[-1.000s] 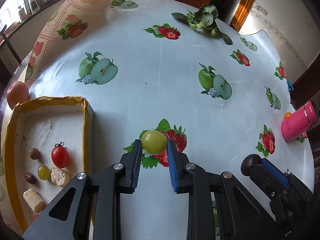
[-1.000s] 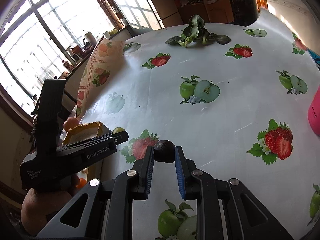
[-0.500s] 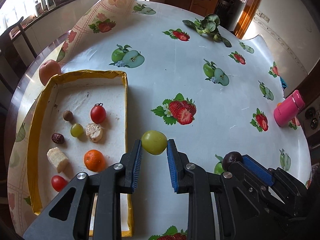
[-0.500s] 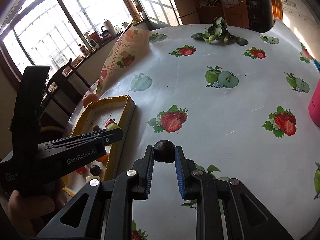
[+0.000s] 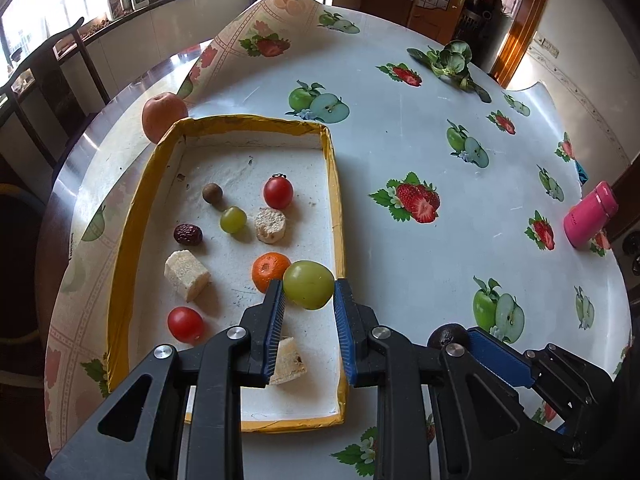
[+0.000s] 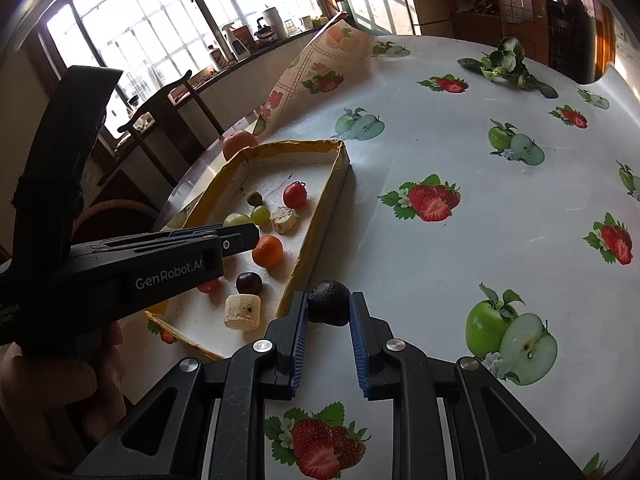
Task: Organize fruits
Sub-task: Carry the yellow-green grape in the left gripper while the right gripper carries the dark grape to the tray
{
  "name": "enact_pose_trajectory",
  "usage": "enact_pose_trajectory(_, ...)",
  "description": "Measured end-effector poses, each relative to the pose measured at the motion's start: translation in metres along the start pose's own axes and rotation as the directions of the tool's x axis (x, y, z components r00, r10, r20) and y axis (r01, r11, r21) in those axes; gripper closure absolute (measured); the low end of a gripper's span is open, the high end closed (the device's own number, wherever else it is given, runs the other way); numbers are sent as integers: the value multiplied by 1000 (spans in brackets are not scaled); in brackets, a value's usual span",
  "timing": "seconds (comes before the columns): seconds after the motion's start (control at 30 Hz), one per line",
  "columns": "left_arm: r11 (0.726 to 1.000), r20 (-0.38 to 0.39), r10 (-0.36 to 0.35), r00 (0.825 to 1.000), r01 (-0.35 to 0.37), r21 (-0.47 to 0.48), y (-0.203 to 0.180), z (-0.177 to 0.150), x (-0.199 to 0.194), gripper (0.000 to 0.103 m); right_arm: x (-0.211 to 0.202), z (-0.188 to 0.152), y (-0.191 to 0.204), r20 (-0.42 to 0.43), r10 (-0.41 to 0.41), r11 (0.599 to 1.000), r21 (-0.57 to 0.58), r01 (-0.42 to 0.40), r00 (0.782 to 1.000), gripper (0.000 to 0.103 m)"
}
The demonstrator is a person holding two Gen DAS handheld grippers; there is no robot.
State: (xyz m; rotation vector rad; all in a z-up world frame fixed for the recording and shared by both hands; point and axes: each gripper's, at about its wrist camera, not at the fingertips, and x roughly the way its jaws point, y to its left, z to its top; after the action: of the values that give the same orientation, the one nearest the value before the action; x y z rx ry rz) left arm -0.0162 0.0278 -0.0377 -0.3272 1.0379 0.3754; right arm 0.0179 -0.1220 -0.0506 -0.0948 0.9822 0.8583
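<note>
Both grippers carrying fruit at the tray

The left gripper [image 5: 309,305] pinches a green fruit [image 5: 308,284] over the yellow-rimmed tray's [image 5: 127,236] near right part, above the orange [image 5: 269,271]; the right gripper [image 6: 328,318] clamps a dark round fruit [image 6: 329,302] just right of the tray; farther off, leafy greens [image 5: 448,61]

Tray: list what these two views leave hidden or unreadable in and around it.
- Tray, left wrist view: near end covered by the left gripper.
- Red fruit, right wrist view: mostly behind the left gripper's body.
- Dark fruit, left wrist view: half hidden by the right gripper's fingers.
- Apple: lower part behind the tray wall.
</note>
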Motion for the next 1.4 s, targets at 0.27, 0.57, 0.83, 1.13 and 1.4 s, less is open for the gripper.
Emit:
enact_pose_trajectory(0.27, 1000, 9, 22, 1000, -22, -21, 15, -4, -4, 81, 7, -4, 17, -16, 24, 999, -35, -25, 1000, 82)
enact_pose_trajectory(0.57, 998, 18, 49, 999, -48, -27, 26, -2, -5, 81, 13, -6, 27, -26, 34, 998, -51, -35, 999, 82)
enact_pose_trajectory(0.83, 997, 20, 71, 997, -71, -30, 37, 3, 1, 81, 19, -1, 32, -27, 45, 997, -54, -47, 999, 82)
enact_pose_trajectory(1.13, 996, 18, 86, 996, -86, -38, 50, 13, 11, 81, 29, 21, 32, -5, 51, 997, -49, -51, 999, 82)
enact_pose_trajectory(1.4, 994, 20, 90, 996, -88, -60, 63, 30, 22, 81, 45, 58, 30, 26, 54, 998, -31, -53, 998, 82)
